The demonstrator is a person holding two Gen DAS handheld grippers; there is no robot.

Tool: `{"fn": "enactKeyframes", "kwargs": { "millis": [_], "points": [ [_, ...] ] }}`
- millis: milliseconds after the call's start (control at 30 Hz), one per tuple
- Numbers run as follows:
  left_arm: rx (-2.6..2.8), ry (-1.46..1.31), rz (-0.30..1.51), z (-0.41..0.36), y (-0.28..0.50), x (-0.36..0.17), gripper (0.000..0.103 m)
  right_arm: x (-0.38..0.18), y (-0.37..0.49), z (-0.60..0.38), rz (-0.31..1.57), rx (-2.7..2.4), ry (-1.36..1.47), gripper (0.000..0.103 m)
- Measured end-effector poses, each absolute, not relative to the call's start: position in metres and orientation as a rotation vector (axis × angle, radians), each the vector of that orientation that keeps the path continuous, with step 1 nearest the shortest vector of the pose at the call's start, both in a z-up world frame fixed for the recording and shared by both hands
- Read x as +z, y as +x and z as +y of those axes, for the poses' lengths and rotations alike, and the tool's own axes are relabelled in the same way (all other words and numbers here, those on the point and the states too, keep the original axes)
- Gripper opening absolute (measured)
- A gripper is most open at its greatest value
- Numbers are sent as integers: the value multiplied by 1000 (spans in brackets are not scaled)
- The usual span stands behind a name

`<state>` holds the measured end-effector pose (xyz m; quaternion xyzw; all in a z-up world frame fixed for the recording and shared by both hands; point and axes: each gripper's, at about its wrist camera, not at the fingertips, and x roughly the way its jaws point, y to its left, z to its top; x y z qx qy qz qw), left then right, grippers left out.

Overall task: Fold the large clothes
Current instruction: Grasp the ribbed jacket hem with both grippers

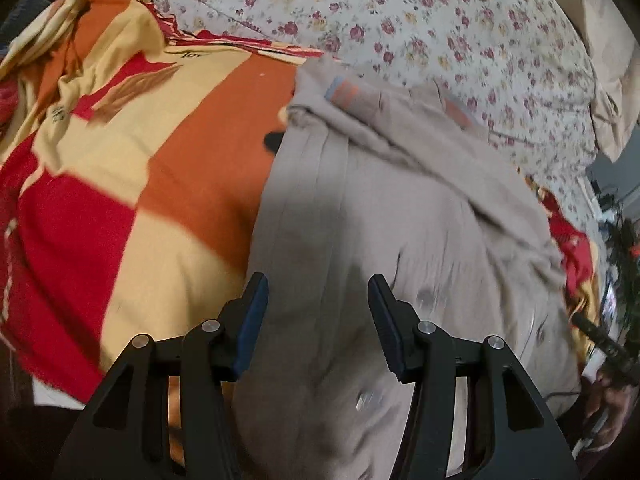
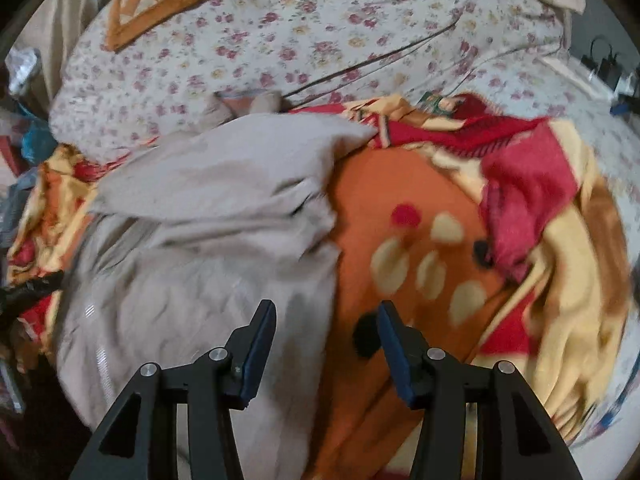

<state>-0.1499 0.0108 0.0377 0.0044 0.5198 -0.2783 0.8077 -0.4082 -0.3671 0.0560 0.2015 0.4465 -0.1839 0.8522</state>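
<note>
a red, orange and cream blanket [image 1: 120,152] lies over a floral bedsheet [image 1: 440,28].

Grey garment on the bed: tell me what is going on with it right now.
A person holding a gripper in each hand is working over a large grey garment spread on an orange, red and yellow blanket, which lies on a floral bedsheet. The left gripper is open above the garment's middle. The right gripper is open too, over the garment's edge where it meets the blanket. Neither holds any cloth. One part of the garment is already turned over; the fold is unfinished.
</note>
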Motion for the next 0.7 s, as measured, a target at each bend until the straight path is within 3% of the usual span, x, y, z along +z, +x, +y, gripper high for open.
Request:
{"fn": "enactKeyframes", "kwargs": {
  "millis": [67,600,700],
  "points": [
    [-591,38,1098,17,-160,37,52,53,-420,-357,946,-336,462,59],
    [-589,114,1100,43,-206,25,52,38,-465,-293,957,-115,490,60],
    [-600,95,1116,49,-209,23,56,38,-464,-285,953,-74,486,60]
  ]
}}
